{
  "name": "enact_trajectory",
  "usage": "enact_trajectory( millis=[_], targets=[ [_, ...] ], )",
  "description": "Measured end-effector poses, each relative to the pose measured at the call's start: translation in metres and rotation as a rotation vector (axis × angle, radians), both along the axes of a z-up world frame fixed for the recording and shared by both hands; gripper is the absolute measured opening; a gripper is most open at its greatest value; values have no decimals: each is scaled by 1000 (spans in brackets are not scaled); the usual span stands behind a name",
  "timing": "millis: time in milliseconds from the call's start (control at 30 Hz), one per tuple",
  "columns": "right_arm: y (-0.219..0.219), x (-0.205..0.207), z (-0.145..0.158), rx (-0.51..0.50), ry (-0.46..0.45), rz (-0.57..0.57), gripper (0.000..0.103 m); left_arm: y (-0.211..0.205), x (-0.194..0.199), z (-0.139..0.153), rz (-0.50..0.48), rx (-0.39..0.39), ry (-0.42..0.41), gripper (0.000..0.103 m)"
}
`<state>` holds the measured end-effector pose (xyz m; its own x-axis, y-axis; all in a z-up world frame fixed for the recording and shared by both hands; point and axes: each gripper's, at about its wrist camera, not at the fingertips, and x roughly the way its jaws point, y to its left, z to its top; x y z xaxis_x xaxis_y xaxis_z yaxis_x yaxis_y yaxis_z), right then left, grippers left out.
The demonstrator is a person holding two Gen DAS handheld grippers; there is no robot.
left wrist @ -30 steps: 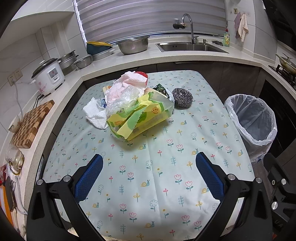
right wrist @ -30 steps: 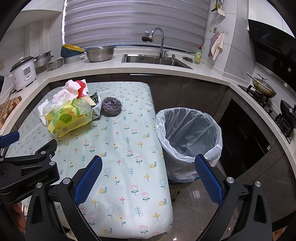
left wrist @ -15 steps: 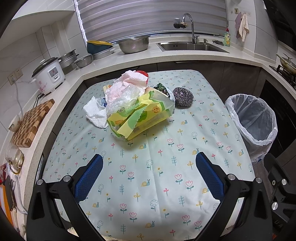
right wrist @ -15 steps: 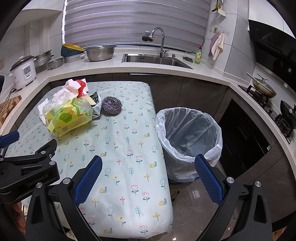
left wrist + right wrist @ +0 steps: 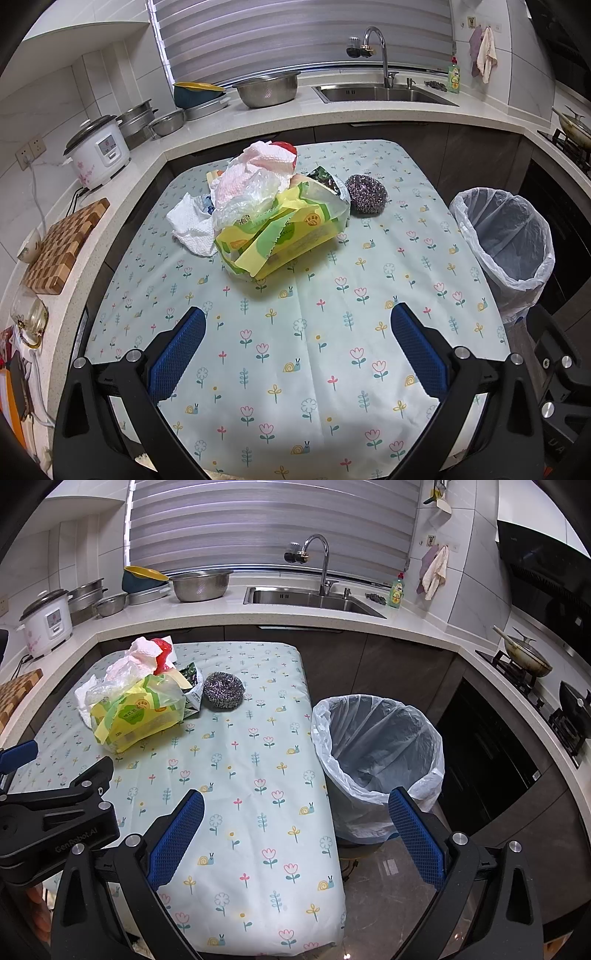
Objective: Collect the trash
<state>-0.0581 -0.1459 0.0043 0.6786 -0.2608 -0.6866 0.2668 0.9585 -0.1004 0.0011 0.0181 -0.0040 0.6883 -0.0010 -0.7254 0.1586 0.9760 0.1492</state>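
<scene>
Hovering with jaws apart, both the left tool [image 5: 297,341] and right tool [image 5: 295,821] are risking scattering the loose trash pile [image 5: 271,214] beside the bin [image 5: 376,760].

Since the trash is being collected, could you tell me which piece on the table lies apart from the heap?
The steel wool scourer: round, grey and metallic, it sits alone on the bin side of the heap.

The black left gripper with blue ribbed pads [image 5: 297,343] holds its jaws spread wide, gripping nothing. The matching black right gripper [image 5: 295,825] is likewise spread wide, level alongside.
</scene>
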Motion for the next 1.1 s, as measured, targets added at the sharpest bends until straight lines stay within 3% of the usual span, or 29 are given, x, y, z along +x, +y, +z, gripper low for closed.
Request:
enact_trajectory(
  millis=[1100],
  targets=[
    [0, 6, 3, -6, 4, -2, 96, -13, 8, 4, -1, -1, 3, 96]
  ],
)
